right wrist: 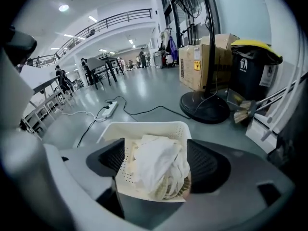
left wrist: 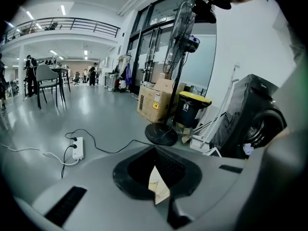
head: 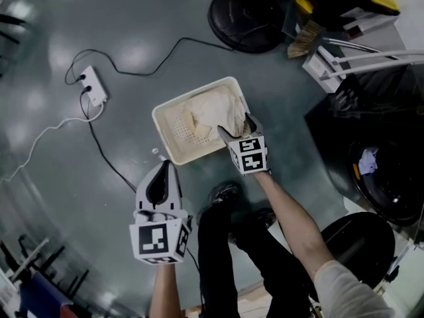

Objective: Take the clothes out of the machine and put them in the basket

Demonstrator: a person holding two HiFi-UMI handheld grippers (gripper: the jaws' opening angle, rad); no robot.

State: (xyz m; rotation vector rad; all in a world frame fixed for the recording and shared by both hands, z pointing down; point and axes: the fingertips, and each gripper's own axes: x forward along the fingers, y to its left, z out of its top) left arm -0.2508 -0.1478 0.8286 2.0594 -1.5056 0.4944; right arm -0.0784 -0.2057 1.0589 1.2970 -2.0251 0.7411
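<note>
A cream perforated basket (head: 173, 132) stands on the grey floor with pale clothes (head: 215, 111) heaped in it. My right gripper (head: 237, 128) hangs over the basket's near right corner. Its jaws stand wide open, and in the right gripper view (right wrist: 156, 172) the clothes (right wrist: 154, 153) lie in the basket (right wrist: 144, 128) below them, untouched by the pads. My left gripper (head: 165, 165) is lower left of the basket, fingers together with nothing held; in the left gripper view (left wrist: 158, 179) only a sliver of basket shows through. The dark washing machine (head: 391, 184) is at the right, a bluish cloth (head: 368, 159) at its door.
A white power strip (head: 93, 86) with cables lies on the floor at upper left. A fan's round black base (head: 245, 12), a yellow-lidded bin (left wrist: 192, 107) and a cardboard box (left wrist: 155, 100) stand beyond the basket. The person's legs and shoes (head: 224, 194) are just behind it.
</note>
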